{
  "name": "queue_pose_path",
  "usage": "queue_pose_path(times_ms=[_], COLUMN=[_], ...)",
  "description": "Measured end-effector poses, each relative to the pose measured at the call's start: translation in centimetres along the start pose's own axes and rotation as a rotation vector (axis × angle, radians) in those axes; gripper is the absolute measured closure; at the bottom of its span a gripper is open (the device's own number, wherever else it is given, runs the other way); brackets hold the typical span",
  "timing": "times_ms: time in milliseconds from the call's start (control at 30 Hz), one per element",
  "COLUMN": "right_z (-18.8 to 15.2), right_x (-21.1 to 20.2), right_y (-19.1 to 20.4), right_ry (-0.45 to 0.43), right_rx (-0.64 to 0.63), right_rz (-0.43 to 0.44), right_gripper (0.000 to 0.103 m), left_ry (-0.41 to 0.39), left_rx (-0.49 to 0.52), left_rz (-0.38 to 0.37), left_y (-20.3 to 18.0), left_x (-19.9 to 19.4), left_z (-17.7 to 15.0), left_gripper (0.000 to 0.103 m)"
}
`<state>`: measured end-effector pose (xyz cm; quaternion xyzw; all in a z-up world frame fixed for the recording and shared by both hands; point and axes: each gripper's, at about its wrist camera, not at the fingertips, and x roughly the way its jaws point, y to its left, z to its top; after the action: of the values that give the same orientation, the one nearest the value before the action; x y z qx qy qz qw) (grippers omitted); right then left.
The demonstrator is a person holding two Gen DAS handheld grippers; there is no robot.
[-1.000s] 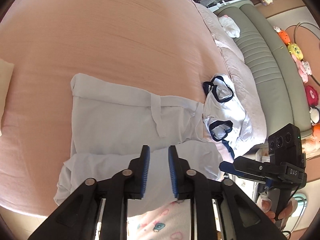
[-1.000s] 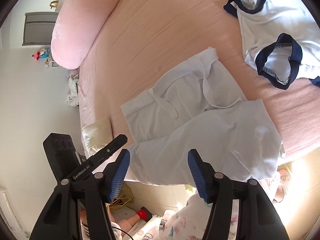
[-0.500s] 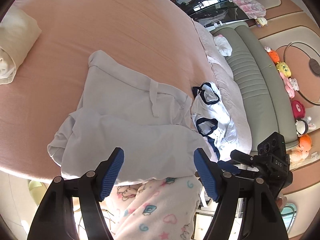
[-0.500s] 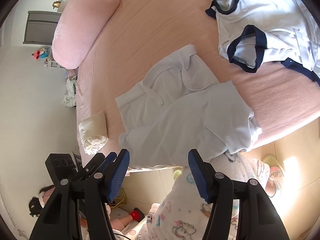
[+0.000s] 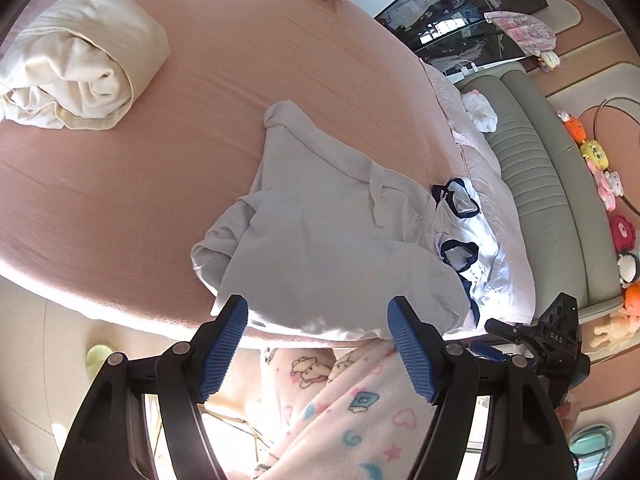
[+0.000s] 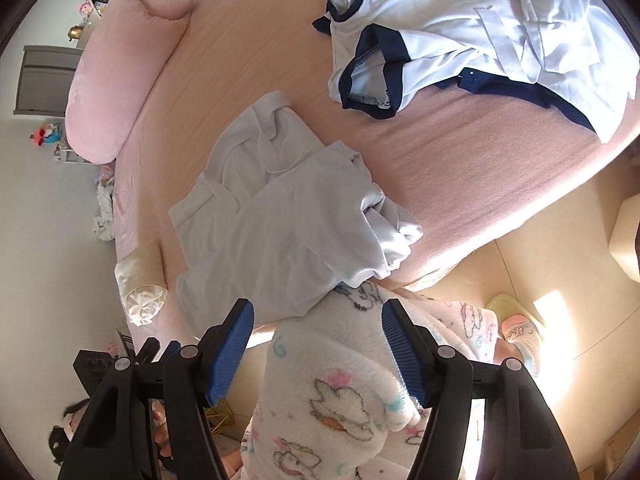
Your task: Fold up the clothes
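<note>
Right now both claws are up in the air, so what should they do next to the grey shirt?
Probably bring both claws back down to the grey shirt. The left claw and the right claw are open and hold nothing, and the shirt lies half folded and bunched at the edge of the bed. Gripping its near hem would allow another fold.

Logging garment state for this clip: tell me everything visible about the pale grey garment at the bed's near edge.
The pale grey garment looks like thin, soft woven cloth, loosely folded over itself with a narrow strap or loop on its upper layer. It lies rumpled on the pink bedsheet, its near edge drooping over the mattress edge. Its far right corner lies against or overlaps the white navy-trimmed shirt. Neither the left gripper nor the right gripper touches it; both are open.
</note>
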<state>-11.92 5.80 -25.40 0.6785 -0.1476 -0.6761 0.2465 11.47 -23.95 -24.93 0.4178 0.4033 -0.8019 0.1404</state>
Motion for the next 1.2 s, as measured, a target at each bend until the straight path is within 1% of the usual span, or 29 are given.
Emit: queue_pose_path(times_ms=[67,100,200,267,333,400,467,567,667,800,867,1033,1100,1200], right_z=[-0.2,-0.4,-1.0,-1.5,-1.9,-2.3,-2.7,-3.4,-4.5,-6.1,-6.5,-6.9,-7.1,-7.8], right_x=[-0.1,-0.1,0.1,0.3,0.5,0.7,1.1,2.3,3.8,5.4,5.8,7.3,7.9,8.7], right_y=[0.4,0.7,1.5,1.8,1.9,2.0,2.2,2.5,2.9,3.4,3.8,4.9,5.2,5.4], right_ry=[-0.027,-0.035,-0.037,-0.042,-0.052,-0.071,-0.084,-0.072,-0.053,-0.076,-0.088,-0.087,-0.09,-0.094], right_rx=[-0.071,-0.115,-0.233,-0.292,-0.338,-0.392,-0.472,-0.602,-0.772,-0.985,-1.068,-1.224,-1.289,-1.423], right_rz=[-0.04,-0.063,-0.115,-0.134,-0.164,-0.223,-0.292,-0.431,-0.578,-0.759,-0.798,-0.854,-0.887,-0.939], right_gripper=[0.037,0.037,0.037,0.037,0.037,0.037,0.037,0.037,0.037,0.037,0.037,0.037,0.037,0.037], left_ry=[-0.012,-0.013,0.0,0.009,0.012,0.018,0.029,0.044,0.053,0.065,0.068,0.089,0.086,0.09], left_rx=[0.094,0.132,0.188,0.191,0.215,0.258,0.296,0.365,0.489,0.687,0.773,0.962,1.017,1.073], left_rz=[0.105,0.141,0.178,0.185,0.222,0.275,0.315,0.383,0.485,0.593,0.624,0.729,0.748,0.765], left_y=[-0.4,-0.5,-0.5,-0.2,-0.2,-0.5,-0.7,-1.3,-2.4,-4.1,-4.7,-5.7,-6.0,-6.2], left_x=[-0.3,-0.3,-0.3,-0.3,-0.1,0.3,0.6,1.3,2.2,3.5,4.2,6.1,6.4,6.8], left_z=[-0.4,-0.7,-1.4,-1.7,-2.1,-2.5,-2.7,-3.0,-3.6,-4.9,-5.5,-6.9,-7.1,-7.1], left_gripper=[0.032,0.032,0.032,0.032,0.032,0.032,0.032,0.032,0.032,0.032,0.032,0.032,0.032,0.032])
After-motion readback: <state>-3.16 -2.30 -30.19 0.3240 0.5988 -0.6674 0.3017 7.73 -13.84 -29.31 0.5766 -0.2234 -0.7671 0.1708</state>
